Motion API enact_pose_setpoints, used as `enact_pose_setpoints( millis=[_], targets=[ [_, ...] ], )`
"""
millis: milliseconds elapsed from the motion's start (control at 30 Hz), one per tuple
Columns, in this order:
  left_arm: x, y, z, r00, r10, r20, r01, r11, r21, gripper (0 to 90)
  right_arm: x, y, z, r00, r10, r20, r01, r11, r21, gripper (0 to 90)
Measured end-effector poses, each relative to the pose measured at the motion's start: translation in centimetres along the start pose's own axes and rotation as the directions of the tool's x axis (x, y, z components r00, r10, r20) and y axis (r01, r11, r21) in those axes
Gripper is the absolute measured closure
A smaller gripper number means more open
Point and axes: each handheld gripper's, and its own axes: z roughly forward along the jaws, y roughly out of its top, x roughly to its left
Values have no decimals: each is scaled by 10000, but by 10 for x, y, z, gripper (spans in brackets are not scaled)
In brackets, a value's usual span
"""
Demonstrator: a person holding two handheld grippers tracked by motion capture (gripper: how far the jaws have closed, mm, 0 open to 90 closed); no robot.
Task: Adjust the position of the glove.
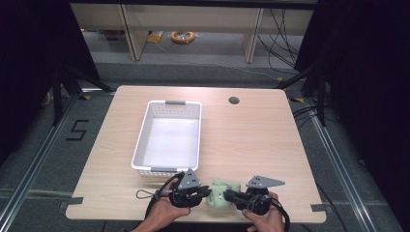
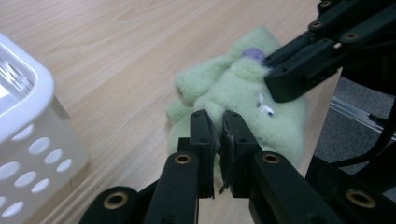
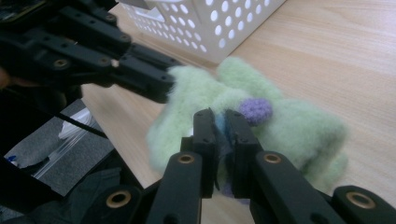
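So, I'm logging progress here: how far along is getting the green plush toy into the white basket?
Early stage. Done: both grippers, left and right, have closed on the green plush toy. In hand: the toy, pinched from both sides at the table's near edge. Left: lifting it into the white basket, which looks empty.

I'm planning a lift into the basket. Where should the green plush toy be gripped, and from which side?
Grip the green plush toy at its two opposite soft edges, one gripper from each side, low and level with the table. It lies flat near the front edge, and both grippers already pinch folds of its fleece there.
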Motion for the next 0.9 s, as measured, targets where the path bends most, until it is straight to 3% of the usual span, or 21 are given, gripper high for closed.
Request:
enact_pose_setpoints(
  millis=[33,67,100,167,200,233,267,300,367,433,467,567,633,667,733,833,900],
  targets=[
    [2,-1,1,9999,140,-27,-140,9999,95,830,0,0,0,9996,-266,64,265,9996,27,847],
    [2,-2,4,10000,23,-37,-23,10000,-1,829,0,-1,1,10000,-83,-22,83,10000,53,847],
    [3,-3,5,9999,-162,-49,163,9998,123,828,-3,-2,2,9998,-190,45,190,9998,-29,847],
    [8,-4,8,9999,-98,-76,99,9998,198,825,-7,-4,6,10000,13,-50,-12,9997,263,843],
    [7,-4,10,9987,-491,-111,492,9987,98,823,-8,-5,7,10000,42,-80,-40,9997,261,838],
    [8,-5,11,9985,-547,-64,547,9985,44,820,-9,-5,8,10000,24,-89,-21,9994,354,832],
    [11,-5,10,9990,-454,-10,454,9988,198,815,-7,-6,9,9992,404,-38,-401,9981,464,822],
    [10,-6,11,9974,-711,-121,712,9974,63,810,-11,-6,8,9999,-100,73,97,9992,379,798],
    [12,-7,10,9972,-742,-123,743,9972,64,781,-11,-6,10,9997,129,-191,-120,9987,489,726],
    [12,-7,10,9948,-995,-202,994,9950,-83,743,-11,-5,8,9999,150,-83,-147,9992,384,679],
    [14,-7,8,9958,-883,-229,883,9961,-19,688,-8,-2,3,9992,376,-152,-369,9985,416,644],
    [14,-10,2,9935,-1111,-229,1109,9938,-75,634,-12,2,-6,9998,139,106,-140,9998,112,610],
    [14,-11,-3,9935,-1130,-115,1132,9932,255,580,-20,5,-15,9981,-267,560,278,9994,-194,591],
    [13,-12,-3,9917,-1272,-183,1272,9919,-11,563,-18,4,-18,9976,305,619,-299,9995,-102,584],
    [11,-13,-6,9870,-1602,-100,1601,9870,-124,530,-31,2,-21,9964,130,833,-128,9999,-27,572],
    [9,-13,-9,9787,-2053,74,2053,9786,-98,496,-38,-3,-21,9940,400,1018,-422,9989,201,551],
    [7,-14,-10,9771,-2126,106,2127,9771,-86,472,-40,-4,-20,9936,521,1007,-552,9981,290,543]
  ],
)
